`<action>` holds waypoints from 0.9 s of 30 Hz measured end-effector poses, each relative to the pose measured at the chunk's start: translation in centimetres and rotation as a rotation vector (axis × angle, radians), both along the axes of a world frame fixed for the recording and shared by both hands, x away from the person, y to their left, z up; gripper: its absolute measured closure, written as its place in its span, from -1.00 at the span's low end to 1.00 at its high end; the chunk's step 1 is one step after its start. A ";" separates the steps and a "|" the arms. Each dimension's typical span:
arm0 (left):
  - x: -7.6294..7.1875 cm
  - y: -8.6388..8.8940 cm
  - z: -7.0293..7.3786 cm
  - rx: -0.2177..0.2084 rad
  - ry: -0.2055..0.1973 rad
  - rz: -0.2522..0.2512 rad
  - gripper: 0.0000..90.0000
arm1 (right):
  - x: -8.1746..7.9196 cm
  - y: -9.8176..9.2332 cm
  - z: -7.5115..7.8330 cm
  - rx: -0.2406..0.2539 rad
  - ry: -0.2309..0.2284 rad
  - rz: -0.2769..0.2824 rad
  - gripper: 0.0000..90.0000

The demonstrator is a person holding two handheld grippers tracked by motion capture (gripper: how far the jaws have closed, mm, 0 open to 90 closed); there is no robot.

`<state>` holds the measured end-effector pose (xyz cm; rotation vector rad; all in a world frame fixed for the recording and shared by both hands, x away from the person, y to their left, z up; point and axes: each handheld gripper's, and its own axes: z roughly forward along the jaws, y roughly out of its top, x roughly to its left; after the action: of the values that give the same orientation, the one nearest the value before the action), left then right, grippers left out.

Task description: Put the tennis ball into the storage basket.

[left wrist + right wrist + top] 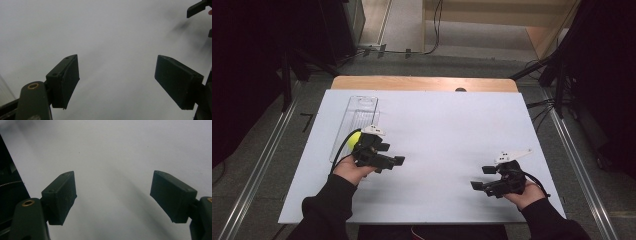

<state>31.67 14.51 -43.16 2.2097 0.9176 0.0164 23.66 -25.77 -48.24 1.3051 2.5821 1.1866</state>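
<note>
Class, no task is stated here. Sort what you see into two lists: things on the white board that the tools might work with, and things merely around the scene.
Likely part of the job:
- yellow-green ball, beside the left tool
- clear tray
- left tool and right tool, both open

Just lying about:
- cables on the floor
- metal rails beside the table

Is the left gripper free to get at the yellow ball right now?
Probably yes. The left gripper is open and holds nothing, and the ball lies just behind it by the clear tray, though the gripper points away from it.
</note>
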 end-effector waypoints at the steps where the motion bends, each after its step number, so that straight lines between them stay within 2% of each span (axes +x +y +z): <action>1: -0.1 0.1 -0.1 0.001 0.000 -0.006 -0.54 | 0.0 0.0 0.0 0.000 0.000 0.000 -0.58; 19: -1.6 0.8 -1.0 -0.002 -0.006 -0.059 -0.55 | 0.0 0.0 0.0 0.000 0.000 0.000 -0.58; 27: -2.3 1.4 -1.6 -0.013 -0.004 -0.066 -0.55 | 0.0 -0.1 0.0 -0.002 -0.001 -0.001 -0.58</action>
<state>29.38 15.91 -44.73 2.2261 0.8397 -0.0155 23.65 -25.83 -48.24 1.3055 2.5809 1.1840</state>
